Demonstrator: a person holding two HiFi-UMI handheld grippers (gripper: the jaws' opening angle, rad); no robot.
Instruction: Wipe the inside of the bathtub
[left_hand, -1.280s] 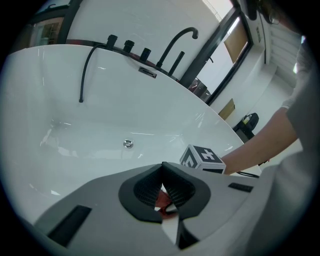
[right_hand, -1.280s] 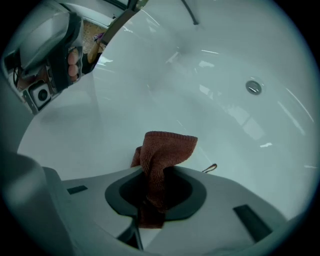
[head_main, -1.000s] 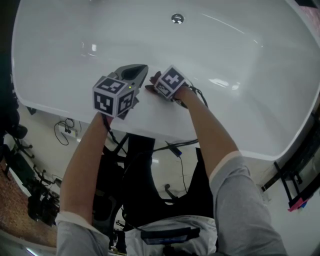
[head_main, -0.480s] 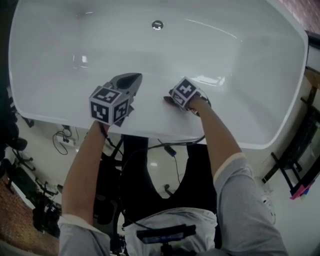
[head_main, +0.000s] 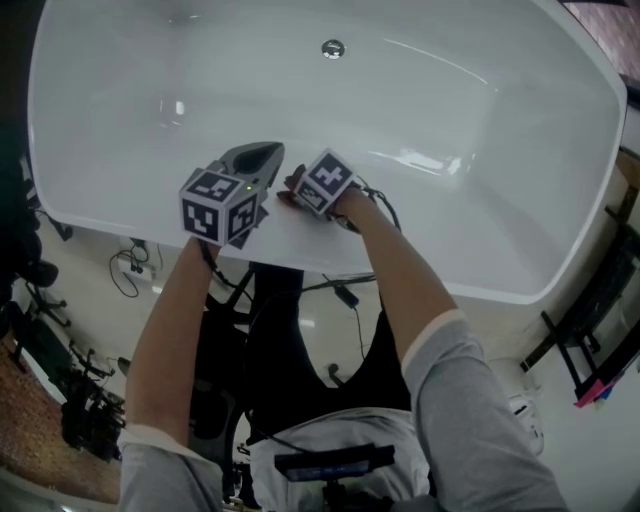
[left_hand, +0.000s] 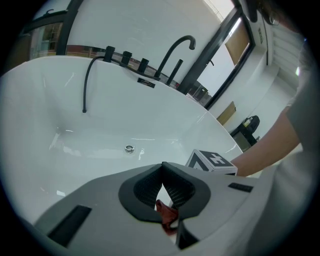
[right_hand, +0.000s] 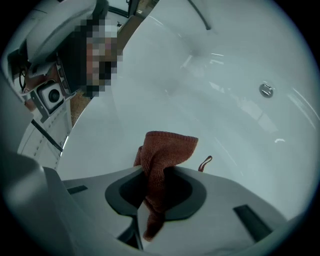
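Bathtub (head_main: 450, 120), red cloth (right_hand: 162, 150) in right claw (right_hand: 156, 176)

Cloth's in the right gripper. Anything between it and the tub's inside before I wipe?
Nothing visible does. The right gripper grips the cloth at the bathtub near wall, which is bare white down to the drain. The left gripper, shut, sits beside it on the left, not ahead.
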